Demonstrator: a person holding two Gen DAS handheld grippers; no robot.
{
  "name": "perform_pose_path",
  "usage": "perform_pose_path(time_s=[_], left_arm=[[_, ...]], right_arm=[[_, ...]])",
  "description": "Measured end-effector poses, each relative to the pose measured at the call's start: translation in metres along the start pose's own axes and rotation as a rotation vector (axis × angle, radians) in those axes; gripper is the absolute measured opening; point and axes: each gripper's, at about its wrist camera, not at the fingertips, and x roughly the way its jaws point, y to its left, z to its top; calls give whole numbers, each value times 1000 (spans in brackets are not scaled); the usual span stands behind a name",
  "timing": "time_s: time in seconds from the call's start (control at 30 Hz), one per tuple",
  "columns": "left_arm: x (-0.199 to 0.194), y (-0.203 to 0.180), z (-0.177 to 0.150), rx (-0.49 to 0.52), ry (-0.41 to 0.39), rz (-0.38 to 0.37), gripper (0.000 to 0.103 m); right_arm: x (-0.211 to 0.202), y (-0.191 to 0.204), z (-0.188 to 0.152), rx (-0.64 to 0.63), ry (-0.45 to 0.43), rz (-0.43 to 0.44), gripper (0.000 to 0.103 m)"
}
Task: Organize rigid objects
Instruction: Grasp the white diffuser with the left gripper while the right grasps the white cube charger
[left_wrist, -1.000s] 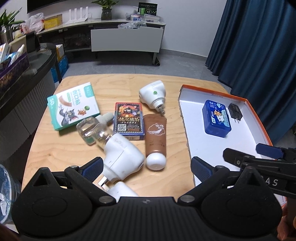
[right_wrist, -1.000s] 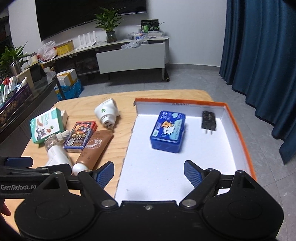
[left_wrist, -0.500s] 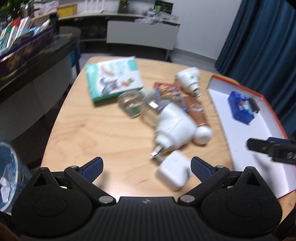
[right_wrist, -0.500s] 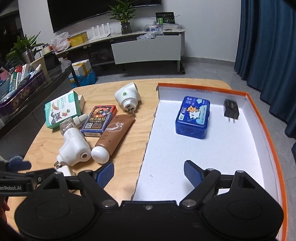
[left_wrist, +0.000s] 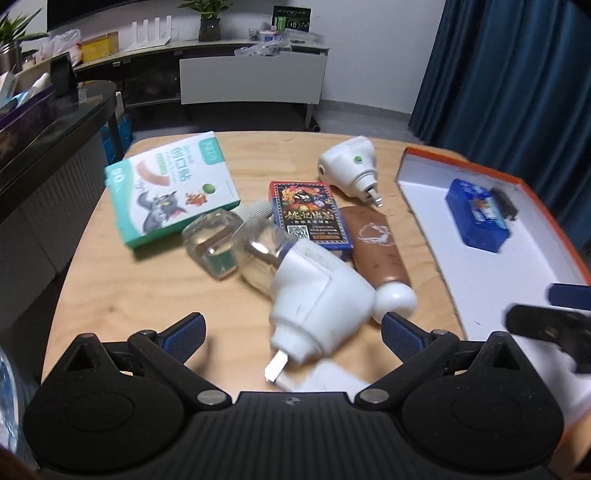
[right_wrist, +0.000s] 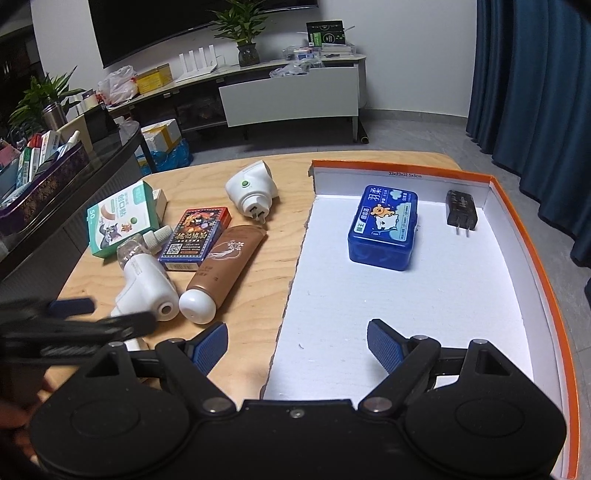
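On the wooden table lie a white plug-in vaporizer with a clear bottle (left_wrist: 314, 295), a brown tube (left_wrist: 380, 251), a card box (left_wrist: 310, 214), a green plaster box (left_wrist: 170, 188), a second white plug (left_wrist: 351, 166) and a small white charger (left_wrist: 328, 376). My left gripper (left_wrist: 291, 330) is open, its fingers on either side of the vaporizer's plug end. The orange-rimmed white tray (right_wrist: 532, 229) holds a blue tin (right_wrist: 384, 229) and a black charger (right_wrist: 461, 210). My right gripper (right_wrist: 297, 345) is open and empty over the tray's near left edge.
A glass bottle (left_wrist: 214, 243) lies beside the vaporizer. A dark counter (left_wrist: 44, 147) stands left of the table. A blue curtain (right_wrist: 535, 92) hangs on the right. A TV console (right_wrist: 288, 96) stands behind.
My left gripper moved forward again toward the white vaporizer, which now sits between its fingers. The right gripper rose and pulled back slightly. No object moved.
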Motion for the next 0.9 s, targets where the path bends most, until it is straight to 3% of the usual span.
perform_pose_path(time_s=[0.17,0.23,0.3,0.33,0.6,0.9], left_arm=[[22,4,9,-61,1,-4,103],[23,5,10,-59,-21,-16,96],[21,3,9,-33,-34,-33,70],[19,3,9,-15,-34,-39,66],[-8,27,-6,-45,-68,-72,65],[-62,66,-15,-98,-146,-8,65]], right_arm=[[0,5,0,-12,5,9,97],[1,9,1,-24,8,11,97],[1,12,1,-38,7,16,97],[2,14,1,-44,6,21,97],[10,35,-3,-90,27,75,97],[25,89,-17,-240,77,276,97]])
